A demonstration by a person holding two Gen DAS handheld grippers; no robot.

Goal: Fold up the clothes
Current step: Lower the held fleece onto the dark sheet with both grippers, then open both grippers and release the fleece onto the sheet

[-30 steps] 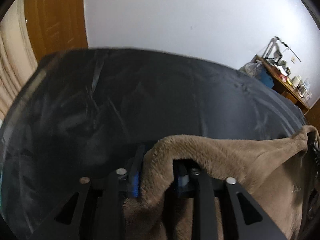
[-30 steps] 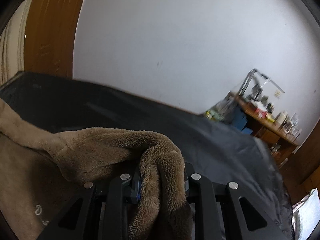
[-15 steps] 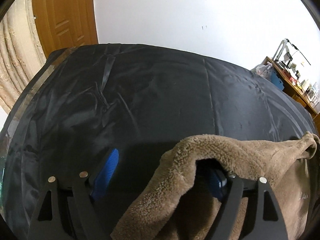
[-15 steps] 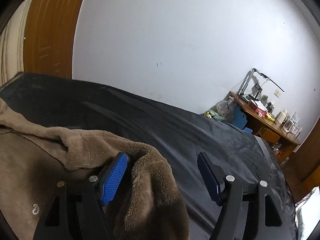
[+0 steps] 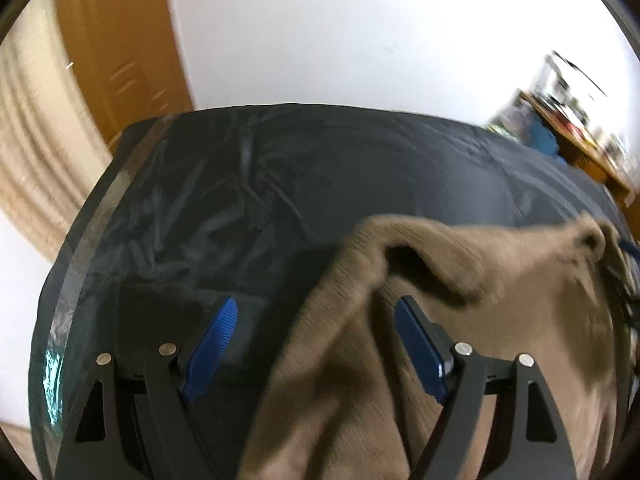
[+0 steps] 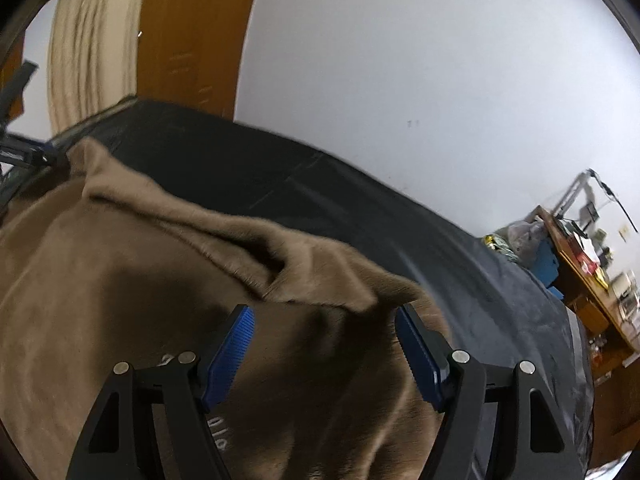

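Left tool [image 5: 316, 344] agape, tilted down; right tool [image 6: 326, 344] agape over garment [image 6: 120, 280]

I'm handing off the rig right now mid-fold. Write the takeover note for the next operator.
Left gripper: open, holding nothing; the brown fleece garment lies partly between its fingers.
Right gripper: open, empty, above the same garment.
Garment: lying on the black table cover, top edge bunched and rumpled.
Done: fabric is laid down, free of both grippers.
Left: smooth the rumpled edge, regrasp, and finish the fold.
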